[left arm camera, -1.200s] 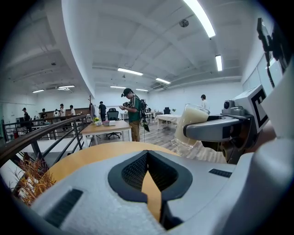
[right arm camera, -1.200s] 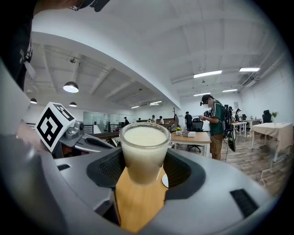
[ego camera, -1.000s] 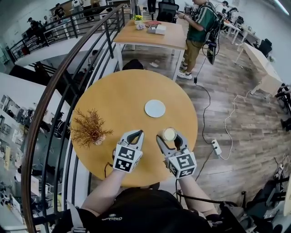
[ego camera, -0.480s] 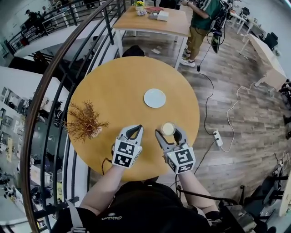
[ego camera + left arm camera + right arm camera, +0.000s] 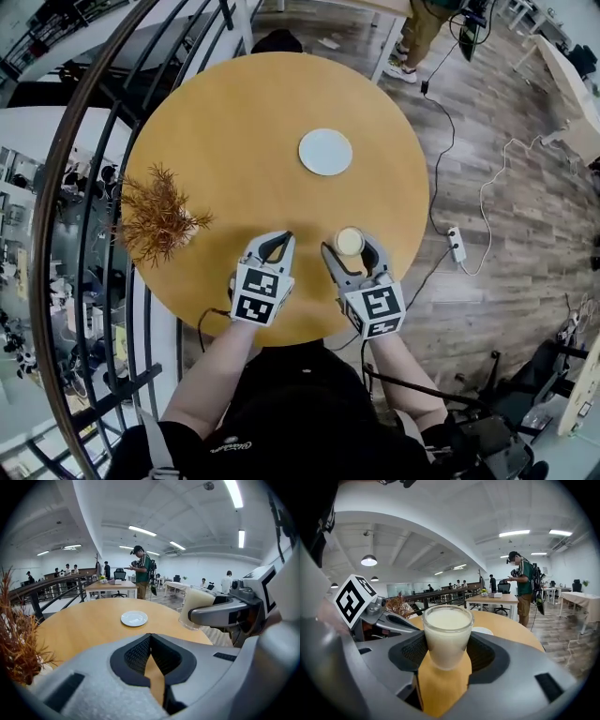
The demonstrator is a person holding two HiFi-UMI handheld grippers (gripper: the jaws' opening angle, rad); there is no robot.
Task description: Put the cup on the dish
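A glass cup (image 5: 350,241) full of milky liquid sits between the jaws of my right gripper (image 5: 350,249), near the table's front right edge. In the right gripper view both pads press the cup's (image 5: 446,630) sides, so that gripper (image 5: 446,645) is shut on it. The white dish (image 5: 325,152) lies empty farther out on the table, ahead of the cup and slightly left. In the right gripper view the cup hides part of the dish (image 5: 483,631). My left gripper (image 5: 283,238) rests just left of the right one, its jaws shut with nothing in them (image 5: 150,637). In the left gripper view the dish (image 5: 134,618) lies ahead and the cup (image 5: 197,606) stands at the right.
A dried reddish plant (image 5: 155,220) stands at the left edge of the round wooden table (image 5: 234,112). A dark railing (image 5: 75,187) curves past on the left. A power strip and cable (image 5: 457,246) lie on the floor at the right. A person (image 5: 140,569) stands beyond the table.
The head view has tilted down, so the table now fills more of it. The cup stays in my right gripper, and both grippers keep their places side by side.
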